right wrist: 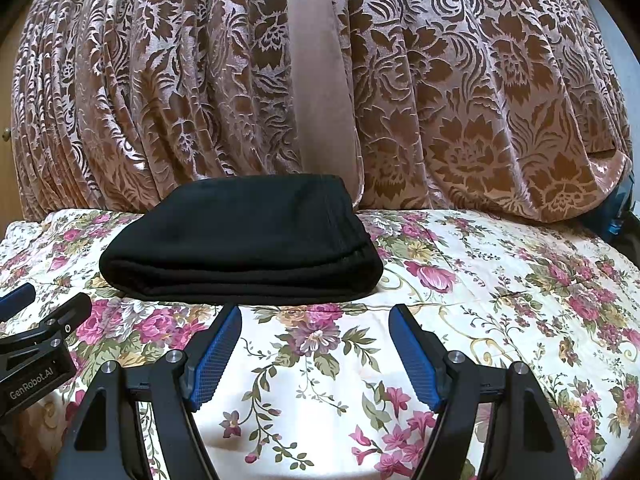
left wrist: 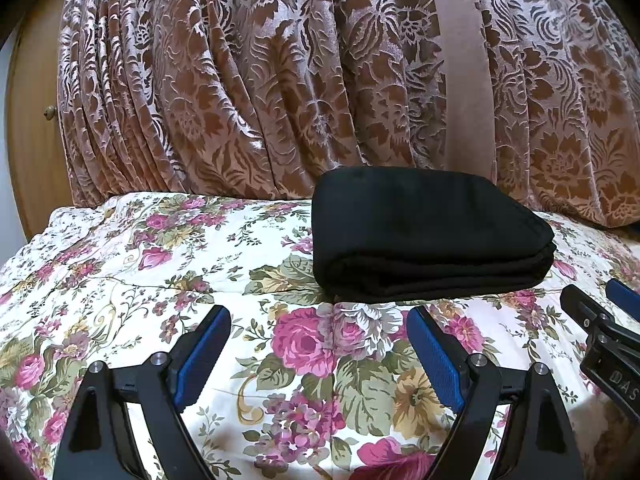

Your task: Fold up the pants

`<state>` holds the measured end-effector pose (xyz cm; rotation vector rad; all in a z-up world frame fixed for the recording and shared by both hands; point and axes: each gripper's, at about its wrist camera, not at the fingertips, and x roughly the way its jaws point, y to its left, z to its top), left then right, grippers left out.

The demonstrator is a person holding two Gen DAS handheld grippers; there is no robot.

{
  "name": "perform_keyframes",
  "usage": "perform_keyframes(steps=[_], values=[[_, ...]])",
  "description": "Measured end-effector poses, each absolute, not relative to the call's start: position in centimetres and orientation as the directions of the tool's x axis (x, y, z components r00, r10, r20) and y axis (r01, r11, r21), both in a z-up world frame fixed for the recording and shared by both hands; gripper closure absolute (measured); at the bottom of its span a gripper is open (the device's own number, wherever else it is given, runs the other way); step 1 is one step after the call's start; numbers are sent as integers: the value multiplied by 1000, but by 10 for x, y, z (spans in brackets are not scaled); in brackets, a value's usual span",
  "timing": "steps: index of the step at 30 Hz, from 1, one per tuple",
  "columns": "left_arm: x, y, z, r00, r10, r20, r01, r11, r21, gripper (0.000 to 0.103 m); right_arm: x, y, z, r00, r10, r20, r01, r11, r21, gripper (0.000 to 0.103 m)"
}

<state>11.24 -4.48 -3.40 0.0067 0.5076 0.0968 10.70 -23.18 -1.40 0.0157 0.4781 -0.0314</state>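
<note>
Black pants (left wrist: pixel 428 236) lie folded into a thick, compact rectangle on the floral bedspread (left wrist: pixel 160 280), with the rounded fold edge facing me. In the right wrist view the same pants (right wrist: pixel 244 240) sit left of centre. My left gripper (left wrist: pixel 320 312) stands open just short of the pants, nothing between its blue pads. My right gripper (right wrist: pixel 316 310) is also open and empty, close in front of the pants' right end. Each gripper shows at the other view's side edge: the right gripper (left wrist: pixel 600 292) and the left gripper (right wrist: pixel 52 298).
A brown and pink floral curtain (left wrist: pixel 280 80) hangs right behind the bed, its hem resting on the bedspread. A wooden cabinet door with a knob (left wrist: pixel 50 112) stands at far left. A dark blue object (right wrist: pixel 620 208) sits at the right bed edge.
</note>
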Motion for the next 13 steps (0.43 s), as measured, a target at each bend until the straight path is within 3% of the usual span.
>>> perform_keyframes(steps=[13], values=[[116,-41,-37,857,83,-508,-86,996,18,13,109,-232,-16,882,-24,-470,34,999,13,26]])
